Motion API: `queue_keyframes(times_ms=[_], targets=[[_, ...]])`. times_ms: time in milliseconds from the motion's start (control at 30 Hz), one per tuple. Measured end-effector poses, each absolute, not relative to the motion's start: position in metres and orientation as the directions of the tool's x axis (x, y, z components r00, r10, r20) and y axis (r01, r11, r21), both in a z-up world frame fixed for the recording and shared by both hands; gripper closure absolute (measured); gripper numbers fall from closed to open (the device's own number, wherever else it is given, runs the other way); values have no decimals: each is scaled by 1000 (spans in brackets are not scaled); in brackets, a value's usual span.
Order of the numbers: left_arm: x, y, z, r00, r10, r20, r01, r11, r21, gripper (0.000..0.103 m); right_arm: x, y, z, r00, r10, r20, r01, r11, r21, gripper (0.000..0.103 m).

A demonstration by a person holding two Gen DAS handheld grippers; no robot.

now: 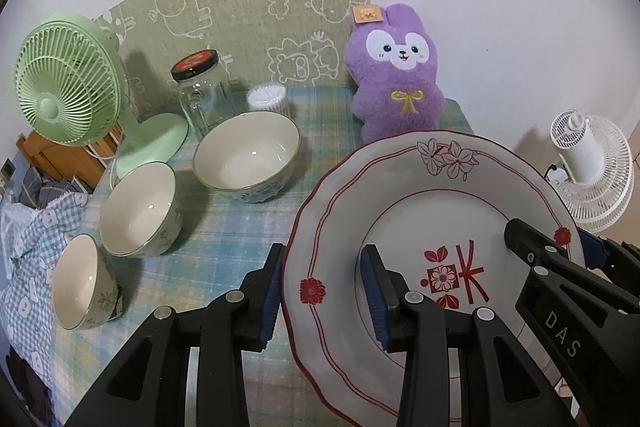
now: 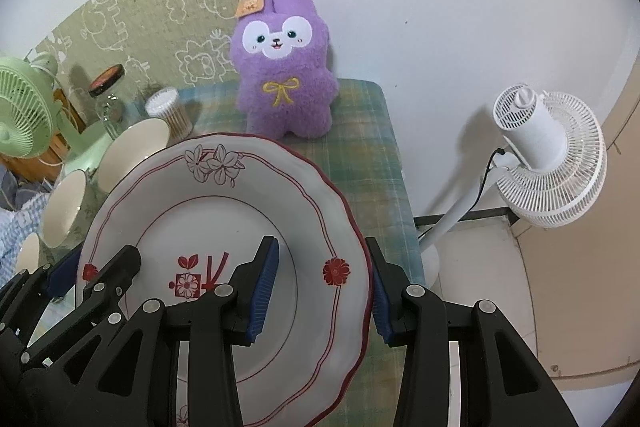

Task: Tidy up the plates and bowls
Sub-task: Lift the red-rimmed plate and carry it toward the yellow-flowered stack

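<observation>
A white plate [image 1: 420,211] [image 2: 224,211] with a wavy red rim and red flower marks hangs tilted above the checked tablecloth [image 1: 224,239]. My left gripper [image 1: 322,267] [image 2: 96,263] is shut on its left rim. My right gripper [image 2: 322,259] [image 1: 556,239] is shut on its right rim. On each, one blue pad lies on the plate's face and one under the edge. To the left stand three white bowls in a row: a large bowl [image 1: 248,151], a medium bowl [image 1: 138,207] and a small bowl [image 1: 80,279].
A green desk fan [image 1: 68,83], a glass jar [image 1: 200,95] and a tub of cotton swabs [image 1: 268,99] stand behind the bowls. A purple plush rabbit [image 1: 396,79] leans on the wall. A white floor fan [image 2: 548,163] stands right of the table.
</observation>
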State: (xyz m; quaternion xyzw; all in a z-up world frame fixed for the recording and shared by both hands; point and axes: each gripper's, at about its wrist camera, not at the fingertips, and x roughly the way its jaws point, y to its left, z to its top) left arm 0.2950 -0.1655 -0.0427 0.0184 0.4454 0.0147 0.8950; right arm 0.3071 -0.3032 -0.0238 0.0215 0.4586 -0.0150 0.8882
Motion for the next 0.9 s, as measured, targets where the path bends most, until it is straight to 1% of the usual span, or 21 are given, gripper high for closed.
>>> queue_keyframes(times_ms=[333, 900], targets=[[273, -156, -41, 603, 26, -798, 15, 999, 45, 65, 282, -295, -20, 580, -19, -814, 66, 998, 23, 57], [229, -146, -54, 589, -16, -808, 71, 997, 32, 65, 229, -289, -35, 558, -57, -828, 131, 991, 20, 57]])
